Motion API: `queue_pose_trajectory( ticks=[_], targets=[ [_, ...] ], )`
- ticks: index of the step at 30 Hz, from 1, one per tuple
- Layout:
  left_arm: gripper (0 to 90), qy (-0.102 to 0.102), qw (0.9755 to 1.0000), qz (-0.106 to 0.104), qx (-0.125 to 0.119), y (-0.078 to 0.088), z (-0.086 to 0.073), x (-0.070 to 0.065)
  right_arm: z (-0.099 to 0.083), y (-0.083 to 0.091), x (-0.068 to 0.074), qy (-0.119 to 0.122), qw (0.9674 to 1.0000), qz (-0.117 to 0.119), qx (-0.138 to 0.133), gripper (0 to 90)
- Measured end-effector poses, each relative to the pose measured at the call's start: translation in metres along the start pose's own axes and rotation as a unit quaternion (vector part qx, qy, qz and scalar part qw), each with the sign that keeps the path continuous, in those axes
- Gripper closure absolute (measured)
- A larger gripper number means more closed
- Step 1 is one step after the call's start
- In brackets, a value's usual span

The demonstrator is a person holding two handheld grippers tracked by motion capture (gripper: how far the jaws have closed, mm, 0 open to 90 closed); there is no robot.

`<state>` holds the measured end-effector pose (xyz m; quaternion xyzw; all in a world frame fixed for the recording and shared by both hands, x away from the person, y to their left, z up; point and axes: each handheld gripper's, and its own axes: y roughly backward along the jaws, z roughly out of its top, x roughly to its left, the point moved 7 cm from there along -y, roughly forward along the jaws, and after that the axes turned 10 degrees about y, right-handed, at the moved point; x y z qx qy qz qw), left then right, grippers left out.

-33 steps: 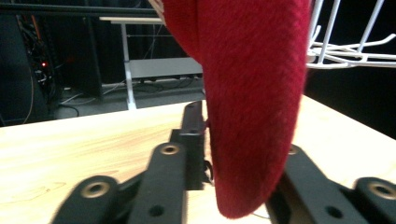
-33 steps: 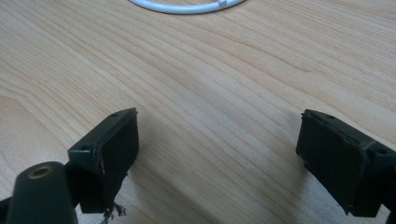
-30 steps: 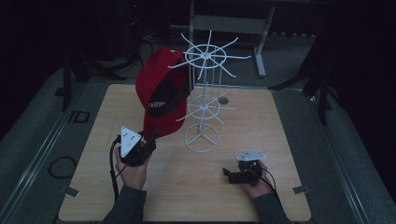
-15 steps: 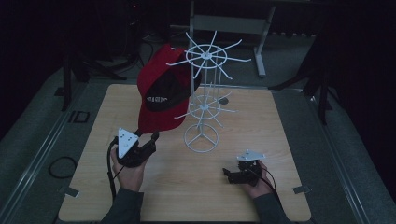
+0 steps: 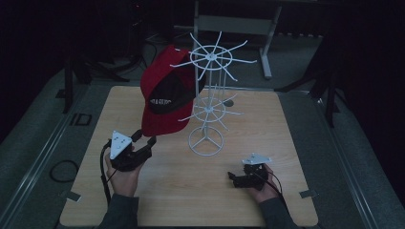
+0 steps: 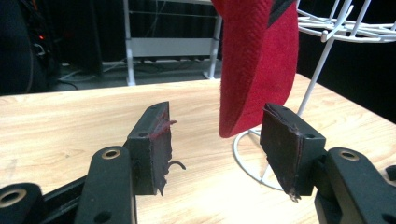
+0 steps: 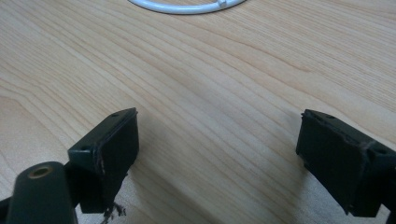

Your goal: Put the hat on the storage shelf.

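Now red cap (image 5: 165, 90) on rack (image 5: 206, 102), beyond parted left tongs (image 5: 144, 141).

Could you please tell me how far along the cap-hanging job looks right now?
Done: the red cap hangs on the white rack. In hand: nothing; the left hand-held gripper is open just below the brim, and the right hand-held gripper rests open on the table. Nothing left is evident.

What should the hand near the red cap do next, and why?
Probably draw the left gripper back toward the person: its jaws stand open, the red cap hangs on the white rack by itself, and its brim sits just beyond the jaws, untouched.
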<state>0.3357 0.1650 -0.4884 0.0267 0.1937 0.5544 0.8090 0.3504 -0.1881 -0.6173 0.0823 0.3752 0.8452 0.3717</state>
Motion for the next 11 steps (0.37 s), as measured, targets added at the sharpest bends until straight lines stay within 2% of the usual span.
queue_pose_trajectory(
  ticks=[11],
  targets=[
    [42.5,0.01,0.9996,-0.018,0.021,-0.0019,-0.0042,0.0043,0.0001,0.0,0.0,0.0,1.0,0.0,0.0,12.9]
  ],
)
